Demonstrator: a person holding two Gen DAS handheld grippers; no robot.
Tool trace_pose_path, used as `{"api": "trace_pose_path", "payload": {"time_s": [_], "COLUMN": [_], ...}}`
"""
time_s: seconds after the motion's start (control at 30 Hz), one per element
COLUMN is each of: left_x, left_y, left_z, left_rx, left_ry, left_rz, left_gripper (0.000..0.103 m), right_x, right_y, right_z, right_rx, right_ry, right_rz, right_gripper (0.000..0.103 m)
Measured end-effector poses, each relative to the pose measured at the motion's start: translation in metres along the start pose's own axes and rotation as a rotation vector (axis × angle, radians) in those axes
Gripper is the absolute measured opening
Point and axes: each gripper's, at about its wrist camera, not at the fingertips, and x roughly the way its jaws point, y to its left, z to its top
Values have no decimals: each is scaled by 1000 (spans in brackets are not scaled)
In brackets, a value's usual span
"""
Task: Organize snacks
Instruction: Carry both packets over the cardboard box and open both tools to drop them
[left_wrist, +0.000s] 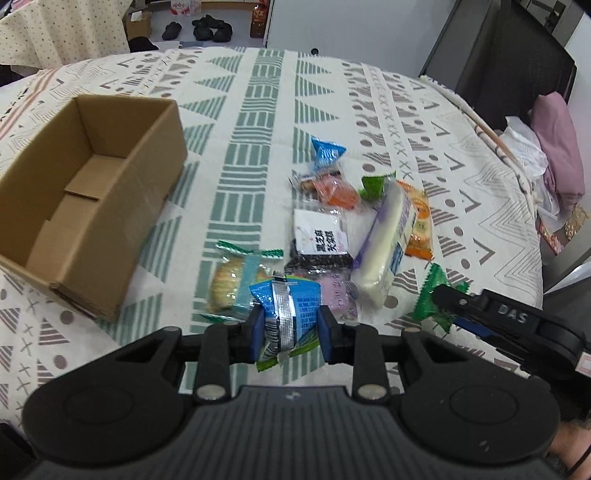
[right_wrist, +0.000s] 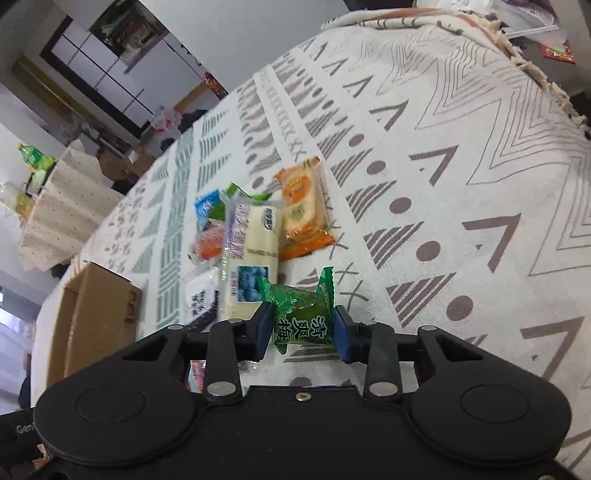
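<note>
Two grippers pinch snacks: the left gripper (left_wrist: 289, 325) clamps a blue packet (left_wrist: 286, 317), cardboard box (left_wrist: 85, 192) at ten o'clock; the right gripper (right_wrist: 301, 325) squeezes a green candy (right_wrist: 301, 314)

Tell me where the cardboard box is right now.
In the left wrist view the open cardboard box sits on the patterned cloth at far left, left of the snack pile, nearest the round biscuit pack.

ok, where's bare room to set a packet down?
Inside the cardboard box, nothing in it. Bare cloth between the box and the snack pile, and on the tablecloth beyond the orange cracker packet. The pile itself is crowded.
</note>
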Motion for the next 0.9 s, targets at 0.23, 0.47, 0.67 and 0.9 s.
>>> {"api": "trace_pose_path", "payload": {"time_s": [0.23, 0.47, 0.67, 0.9], "left_x": [-30, -63, -84, -97], "left_y": [19, 49, 77, 102], "left_z": [6, 21, 29, 39], "left_rx": [-7, -28, -63, -77], "left_ry": [-37, -87, -131, -164], "left_rz": [-3, -7, -14, -36], "left_gripper": [29, 29, 29, 29], "right_x": [-30, -60, -73, -78], "right_y": [21, 55, 84, 119], "right_z": [1, -1, -7, -15], "right_rx": [-6, -24, -44, -78], "right_ry": [-53, -98, -117, -140], "right_rz": [18, 51, 59, 73], "right_gripper": [34, 34, 34, 34]}}
